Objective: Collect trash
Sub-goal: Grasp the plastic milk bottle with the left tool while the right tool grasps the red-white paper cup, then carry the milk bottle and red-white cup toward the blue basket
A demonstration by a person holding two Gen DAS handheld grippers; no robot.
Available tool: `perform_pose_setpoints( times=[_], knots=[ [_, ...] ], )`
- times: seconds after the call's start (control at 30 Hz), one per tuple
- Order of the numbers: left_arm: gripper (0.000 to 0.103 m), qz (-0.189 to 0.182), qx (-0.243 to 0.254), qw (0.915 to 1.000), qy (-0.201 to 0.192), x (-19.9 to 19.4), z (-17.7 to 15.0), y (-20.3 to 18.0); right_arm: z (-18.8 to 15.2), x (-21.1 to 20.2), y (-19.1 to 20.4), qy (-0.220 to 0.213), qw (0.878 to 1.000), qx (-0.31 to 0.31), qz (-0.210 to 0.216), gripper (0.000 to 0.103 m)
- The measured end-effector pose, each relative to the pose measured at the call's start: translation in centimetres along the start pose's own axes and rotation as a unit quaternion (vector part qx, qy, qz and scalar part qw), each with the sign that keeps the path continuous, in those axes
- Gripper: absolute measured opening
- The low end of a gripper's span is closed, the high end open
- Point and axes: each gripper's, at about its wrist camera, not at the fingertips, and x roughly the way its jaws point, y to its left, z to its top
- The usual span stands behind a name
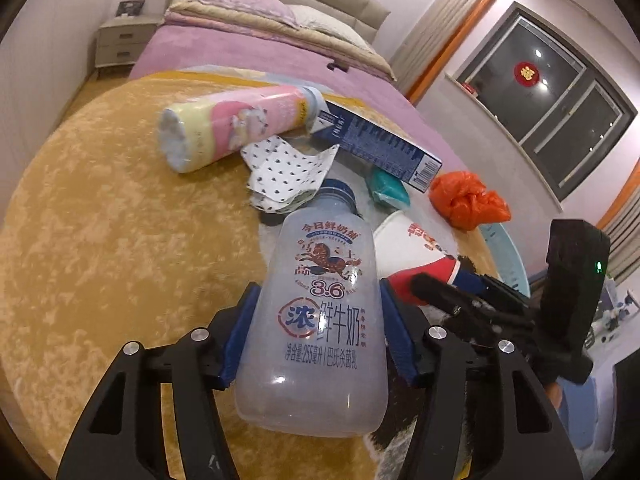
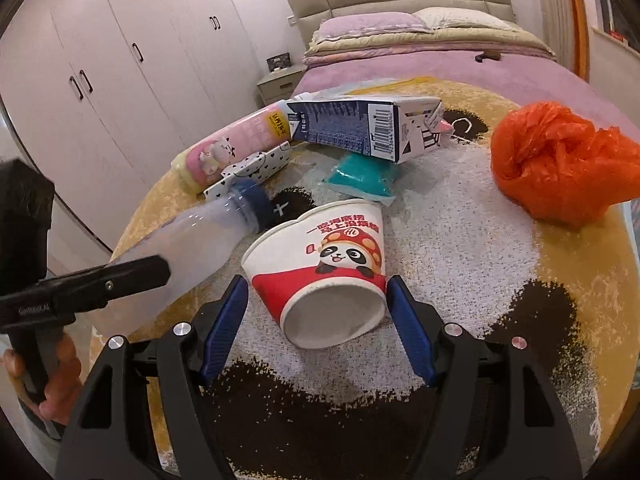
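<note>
My left gripper (image 1: 318, 312) is shut on a clear plastic milk bottle (image 1: 320, 316) with a blue cap, held above the round rug; it also shows in the right wrist view (image 2: 188, 240). My right gripper (image 2: 318, 300) is open, its blue pads on either side of a tipped paper panda cup (image 2: 320, 272), not squeezing it. The cup (image 1: 412, 252) lies on its side. Beyond lie a pink bottle (image 1: 228, 128), a dotted paper box (image 1: 288, 168), a blue carton (image 2: 364, 128), a teal packet (image 2: 360, 176) and a crumpled orange bag (image 2: 560, 168).
The trash lies on a round yellow panda rug (image 2: 480, 280). A bed with a pink cover (image 2: 400, 64) stands behind it, a nightstand (image 2: 280, 84) and white wardrobe (image 2: 100, 80) to the left. A window (image 1: 552, 96) is on the right wall.
</note>
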Motion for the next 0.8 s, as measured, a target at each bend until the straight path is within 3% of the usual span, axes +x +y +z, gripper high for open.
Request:
perform_pose_setpoints(
  times=[0.07,0.13,0.37,0.57,0.8],
  knots=[
    [0.056,0.024,0.014,0.9996,0.002,-0.3,-0.4,-0.2,0.0,0.2,0.0,0.004,1.000,0.002,-0.003,0.067],
    [0.056,0.040,0.032,0.9987,0.003,-0.4,-1.1,-0.5,0.1,0.3,0.1,0.004,1.000,-0.001,0.000,0.059],
    [0.056,0.044,0.047,0.9977,0.019,0.4,-2.3,-1.1,-0.6,-1.4,0.9,-0.021,0.999,-0.014,-0.020,0.058],
    [0.056,0.050,0.053,0.9971,0.021,1.1,-2.1,-1.7,-2.1,-3.9,-0.7,-0.028,0.999,-0.001,-0.036,0.058],
    [0.060,0.081,0.068,0.9942,0.020,2.2,-2.3,-3.1,-3.4,-6.3,-2.5,-0.039,0.996,-0.006,-0.082,0.058]
  ],
)
